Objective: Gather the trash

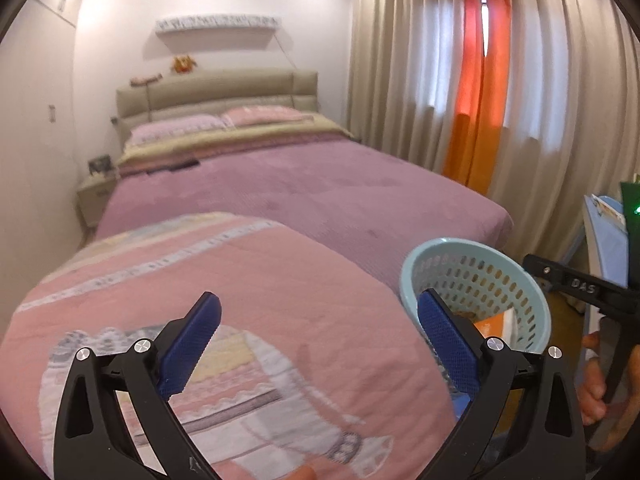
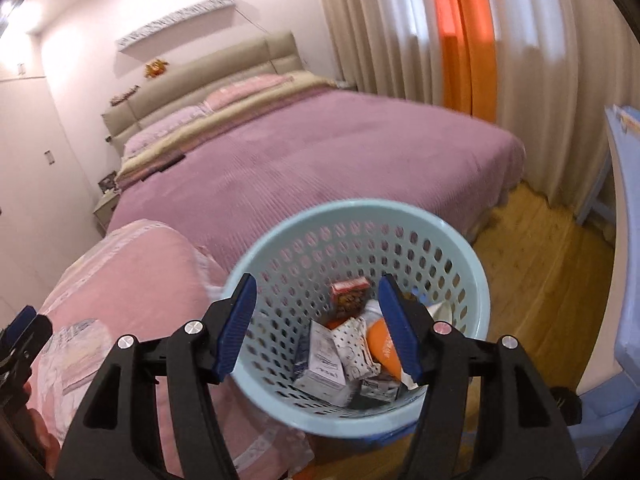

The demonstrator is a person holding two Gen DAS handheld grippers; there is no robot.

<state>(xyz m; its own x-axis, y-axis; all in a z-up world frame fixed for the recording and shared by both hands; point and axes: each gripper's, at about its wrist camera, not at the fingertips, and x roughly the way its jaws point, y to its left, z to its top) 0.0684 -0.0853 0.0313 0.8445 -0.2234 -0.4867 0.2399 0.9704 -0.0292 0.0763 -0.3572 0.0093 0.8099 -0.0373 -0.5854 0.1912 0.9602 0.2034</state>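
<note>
Bedroom scene, both wrist views. My left gripper [image 1: 320, 344] hangs over a folded pink patterned quilt [image 1: 240, 300] at the foot of the bed [image 1: 300, 184]; its blue fingers [image 1: 192, 344] stand wide apart and hold nothing. My right gripper [image 2: 318, 328] hovers directly above the mouth of a pale blue perforated basket [image 2: 472, 280], its fingers [image 2: 236, 328] likewise spread wide and empty. The basket stands on the wooden floor [image 2: 540, 248], just beside the quilt and the bed's corner. Inside it I see the collected trash [image 2: 340, 356]: a small red-topped box [image 2: 349, 290], white and grey cartons, spotted paper and an orange item. Beige curtains [image 1: 560, 100] with an orange panel [image 1: 476, 100] hang to the right of the bed.
</note>
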